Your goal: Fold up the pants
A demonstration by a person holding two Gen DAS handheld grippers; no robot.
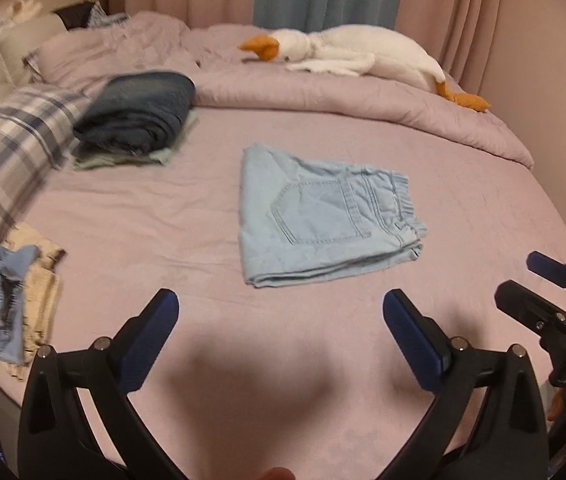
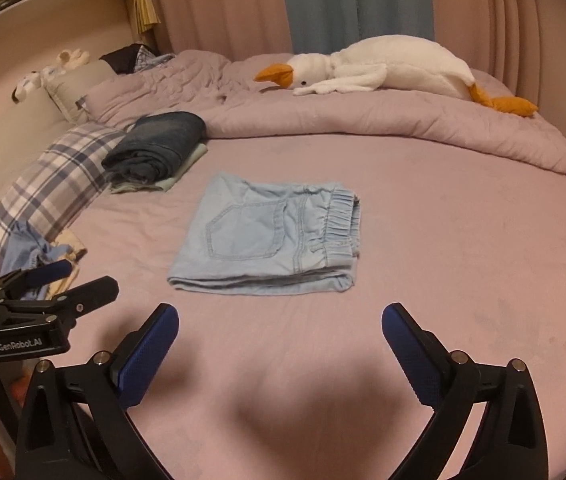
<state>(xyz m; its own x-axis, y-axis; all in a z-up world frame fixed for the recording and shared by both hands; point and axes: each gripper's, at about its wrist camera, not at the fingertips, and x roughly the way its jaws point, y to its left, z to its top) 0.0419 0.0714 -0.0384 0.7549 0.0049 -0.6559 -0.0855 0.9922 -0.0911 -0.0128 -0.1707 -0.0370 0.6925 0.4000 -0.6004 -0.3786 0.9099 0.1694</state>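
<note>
Both my grippers, left (image 1: 281, 306) and right (image 2: 280, 320), hang spread wide over the bed (image 2: 463, 240), gripping nothing. The folded pants (image 2: 267, 240) lie at twelve o'clock, near the fingertips. A clothes stack (image 2: 155, 148) sits at ten o'clock.

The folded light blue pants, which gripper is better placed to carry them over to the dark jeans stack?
Probably left. The left gripper hangs open before the folded light blue pants, and the dark jeans stack lies on its side. The right gripper is also open, but farther away.
</note>
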